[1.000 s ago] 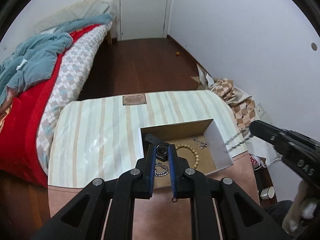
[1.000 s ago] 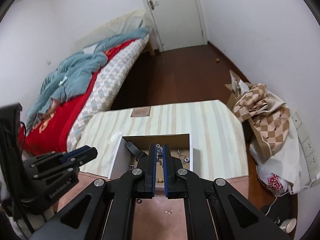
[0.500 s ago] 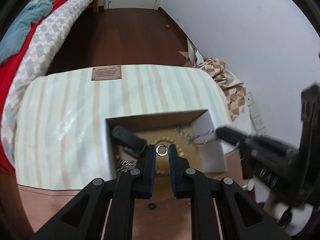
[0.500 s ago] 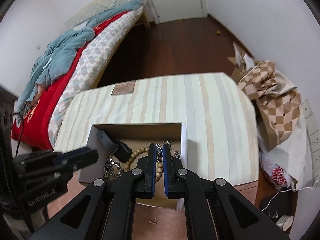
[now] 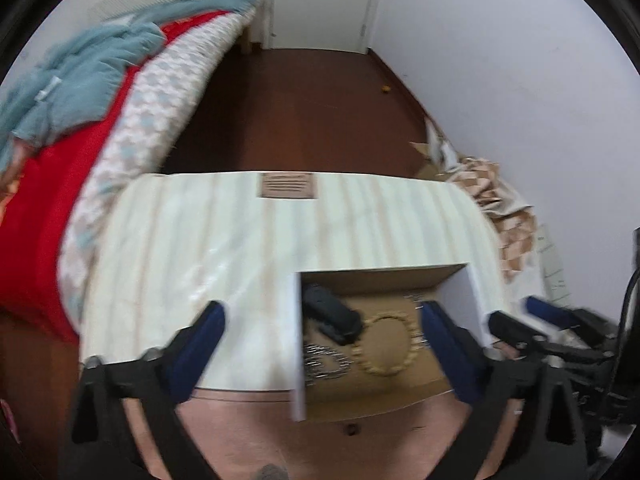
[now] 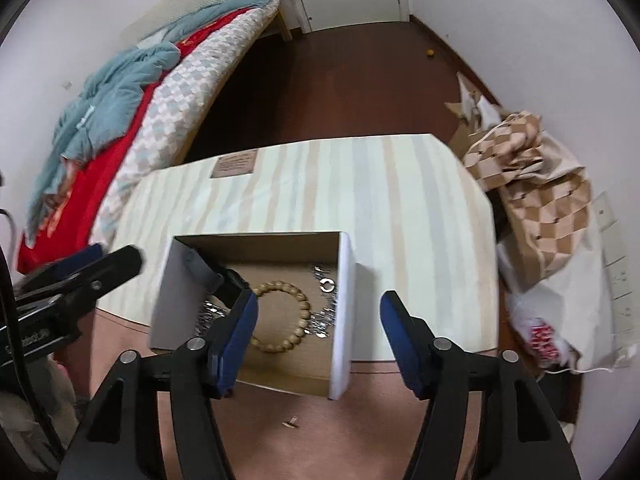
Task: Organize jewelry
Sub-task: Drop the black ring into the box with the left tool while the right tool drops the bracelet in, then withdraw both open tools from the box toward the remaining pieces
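An open cardboard box [image 5: 296, 344] [image 6: 344, 304] with white walls sits on the table near its front edge. Inside lie a wooden bead bracelet [image 5: 386, 344] [image 6: 280, 316], a black watch [image 5: 332, 314] [image 6: 216, 274], a silver chain [image 5: 320, 360], a small silver ring [image 6: 327, 285] and a silver necklace [image 6: 324, 320] by the right wall. My left gripper [image 5: 320, 316] is open and empty above the box's left wall. My right gripper [image 6: 316, 304] is open and empty above the box.
A striped cloth [image 5: 224, 240] [image 6: 380, 200] covers the table's far part. A bed with red and blue covers [image 5: 80, 100] stands to the left. A checkered bag [image 6: 532, 200] lies on the floor at the right. A small loose piece [image 6: 289, 423] lies on the table in front of the box.
Both grippers have opened wide. The ring that the left gripper held and the necklace that the right gripper held now lie in the box.
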Available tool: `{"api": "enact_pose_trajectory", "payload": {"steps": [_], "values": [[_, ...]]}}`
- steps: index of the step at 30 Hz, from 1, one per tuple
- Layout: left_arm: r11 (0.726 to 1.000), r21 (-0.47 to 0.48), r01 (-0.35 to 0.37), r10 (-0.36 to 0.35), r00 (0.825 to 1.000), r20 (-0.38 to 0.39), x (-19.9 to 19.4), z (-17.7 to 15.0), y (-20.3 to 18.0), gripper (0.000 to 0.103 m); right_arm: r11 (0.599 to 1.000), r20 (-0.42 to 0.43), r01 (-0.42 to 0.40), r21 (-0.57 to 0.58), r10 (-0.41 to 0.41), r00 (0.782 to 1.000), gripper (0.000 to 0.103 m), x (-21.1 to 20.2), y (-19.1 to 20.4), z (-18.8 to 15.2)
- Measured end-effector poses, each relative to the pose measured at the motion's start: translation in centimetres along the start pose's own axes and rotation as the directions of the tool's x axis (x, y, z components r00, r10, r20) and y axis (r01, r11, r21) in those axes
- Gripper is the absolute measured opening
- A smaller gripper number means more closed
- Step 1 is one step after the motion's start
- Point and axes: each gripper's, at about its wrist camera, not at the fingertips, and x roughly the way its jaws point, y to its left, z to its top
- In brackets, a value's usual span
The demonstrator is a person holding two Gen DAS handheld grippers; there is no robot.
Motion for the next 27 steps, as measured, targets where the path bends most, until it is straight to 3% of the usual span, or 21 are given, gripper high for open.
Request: {"api": "enact_pose_trajectory", "payload": {"steps": [3,6,17,27], "values": [[0.997,0.023,-0.080,0.080,0.997,0.012,-0.2,-1.1,0.4,0.103,0.996,-0.006,0.083,-0.030,-0.083,0.997,0.095,-0.1,0.6,-0.8],[0.993,0.027,-0.117,0.116,0.993,0.014,-0.5,-2.3,0.8,0.103,0.992,-0.014,0.122,-0.040,-0.122,0.992,0.101,-0.1,1.1,-1.9],[0.978,0.007,-0.206,0.206,0.977,0.059,-4.1,-5.3,1.6,0.103,0.984,0.031,0.169,-0.054,-0.168,0.985,0.101,-3.6,3.4,-5.2],[0.966,-0.002,-0.258,0.255,0.954,0.160,-10.2,-7.2,1.4,0.103,0.983,0.122,0.175,-0.048,-0.168,0.978,0.101,-9.3,5.3,-7.1]]}}
